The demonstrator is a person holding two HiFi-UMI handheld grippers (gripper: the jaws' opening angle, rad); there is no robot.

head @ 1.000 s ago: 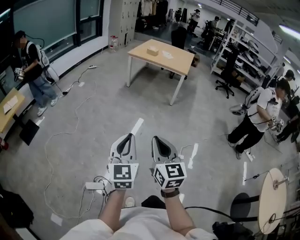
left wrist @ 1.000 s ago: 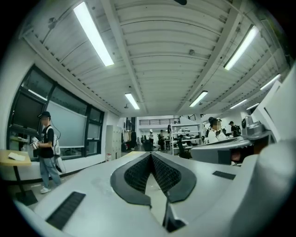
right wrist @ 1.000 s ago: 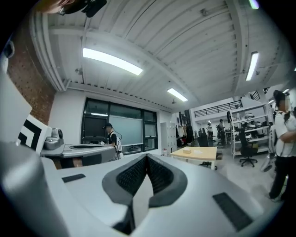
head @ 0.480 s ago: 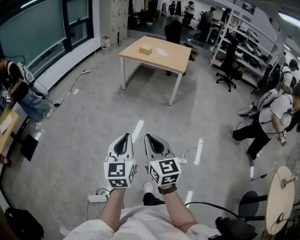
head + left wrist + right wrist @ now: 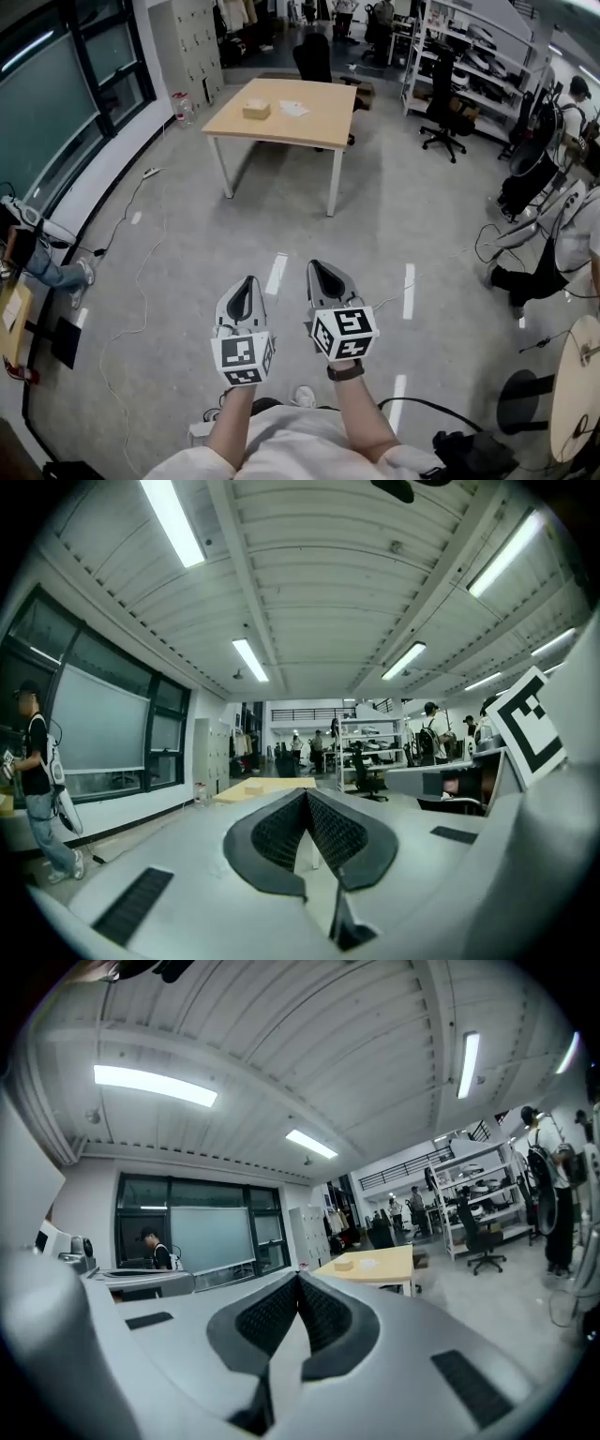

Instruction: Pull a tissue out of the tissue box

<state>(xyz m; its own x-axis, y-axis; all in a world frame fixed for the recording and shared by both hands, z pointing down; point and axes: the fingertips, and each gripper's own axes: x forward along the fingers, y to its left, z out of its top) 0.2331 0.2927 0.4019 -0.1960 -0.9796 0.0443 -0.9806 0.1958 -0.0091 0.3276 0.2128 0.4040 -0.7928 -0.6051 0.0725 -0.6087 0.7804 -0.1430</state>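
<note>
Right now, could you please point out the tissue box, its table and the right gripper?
tissue box [image 5: 256, 110], head view, on its top face.
table [image 5: 319, 117], head view, on bare tabletop right of the box.
right gripper [image 5: 316, 267], head view, at its closed jaw tips.

We are looking at a light wooden table [image 5: 314, 122] standing on white legs at the far side of a grey floor [image 5: 412, 216]. A tan tissue box [image 5: 256, 110] is sitting on the tabletop towards its left side. A flat white sheet [image 5: 293, 109], either tissue or paper, is lying just right of the box and apart from it. On the floor nearer to us, white tape strips [image 5: 276, 273] are lying in short lines, and thin cables [image 5: 123, 211] are trailing along the left. A black office chair [image 5: 314, 58] is standing beyond the table.
</note>
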